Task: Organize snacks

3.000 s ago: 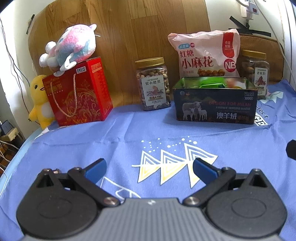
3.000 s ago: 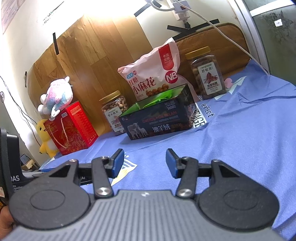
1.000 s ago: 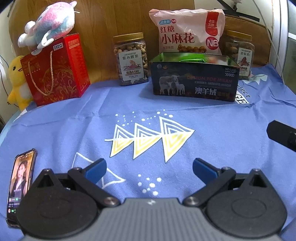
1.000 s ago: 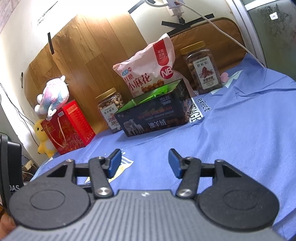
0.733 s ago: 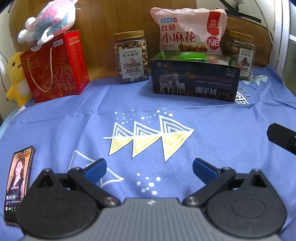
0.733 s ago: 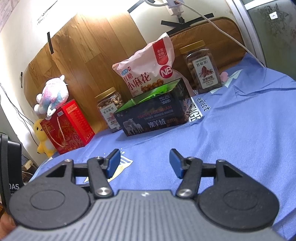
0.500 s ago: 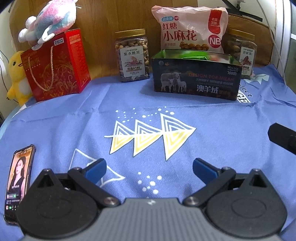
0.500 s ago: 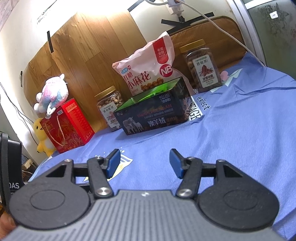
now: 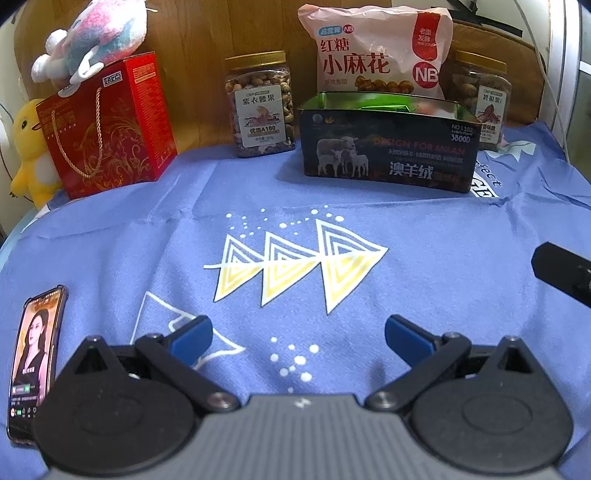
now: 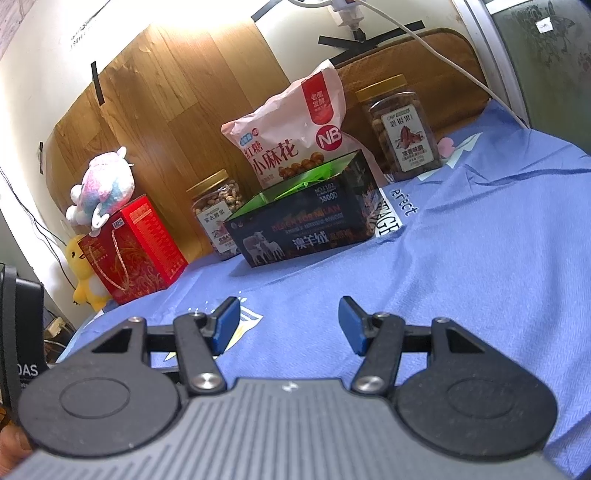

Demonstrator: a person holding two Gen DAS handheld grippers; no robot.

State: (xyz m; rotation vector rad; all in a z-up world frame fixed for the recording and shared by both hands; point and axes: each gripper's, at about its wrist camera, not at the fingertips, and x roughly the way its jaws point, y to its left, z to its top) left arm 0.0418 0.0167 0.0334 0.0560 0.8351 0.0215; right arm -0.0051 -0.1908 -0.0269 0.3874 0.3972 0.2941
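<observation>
- Your counter is covered by a blue cloth (image 9: 424,236) printed with yellow-and-white triangles (image 9: 291,266); the cloth is creased toward the far right.
- Along the back, against a wooden board (image 10: 177,96), the snacks stand in a row: a nut jar (image 9: 260,105), a pink snack bag (image 9: 376,55) and a second jar (image 9: 480,98).
- An open dark tin (image 9: 388,147) sits just in front of the bag, with green packets showing inside.
- At far left a red gift box (image 9: 107,125) carries a plush toy (image 9: 92,35), with a yellow duck (image 9: 31,147) beside it.
- A phone (image 9: 35,354) lies flat near your left gripper (image 9: 297,334).
- Both your left gripper and your right gripper (image 10: 290,321) have their jaws apart over bare cloth, holding nothing.
</observation>
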